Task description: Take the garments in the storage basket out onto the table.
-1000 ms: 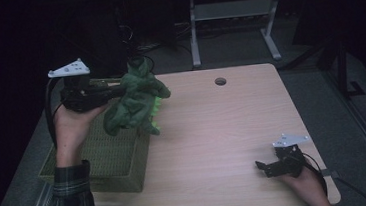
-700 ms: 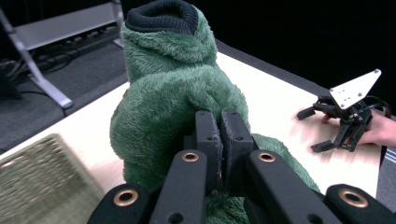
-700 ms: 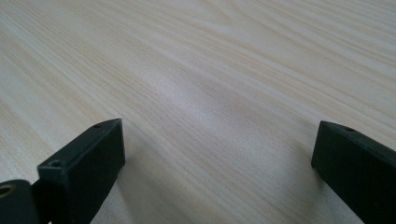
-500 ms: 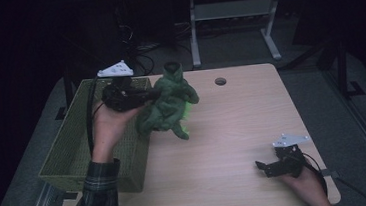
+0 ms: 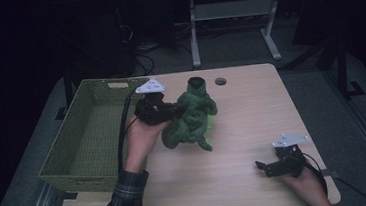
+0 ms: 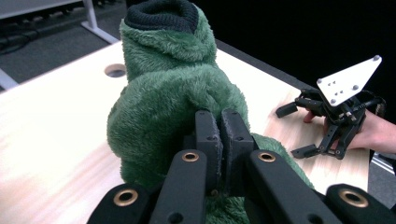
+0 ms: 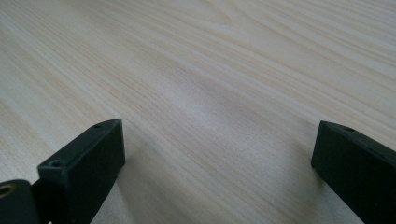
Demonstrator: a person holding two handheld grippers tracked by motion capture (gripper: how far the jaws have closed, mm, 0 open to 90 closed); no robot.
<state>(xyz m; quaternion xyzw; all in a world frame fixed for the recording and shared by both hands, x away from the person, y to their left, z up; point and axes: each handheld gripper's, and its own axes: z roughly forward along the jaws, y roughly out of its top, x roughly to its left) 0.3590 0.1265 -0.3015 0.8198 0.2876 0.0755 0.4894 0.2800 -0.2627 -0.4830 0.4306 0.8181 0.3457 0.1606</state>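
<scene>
Nearest me, at about 5 o'clock on the table point(image 5: 253, 122), my right gripper point(image 5: 271, 167) rests with its jaws spread wide and nothing between them; its own view looks down on bare pale wood grain, smooth and matte. Farther in, around 10 o'clock from table centre, my left gripper point(image 5: 171, 111) has its jaws pinched nearly together on a fold of the green plush toy point(image 5: 190, 117); in the left gripper view the pads point(image 6: 219, 140) sink into the fur. The toy hangs over the tabletop just right of the basket point(image 5: 81, 142), its lower end at or near the wood. I judge the lift out of the basket done, set-down and release left. Toy: shaggy, soft, lumpy, dark knit cuff on top. Basket: woven olive, rectangular, stiff-walled.
</scene>
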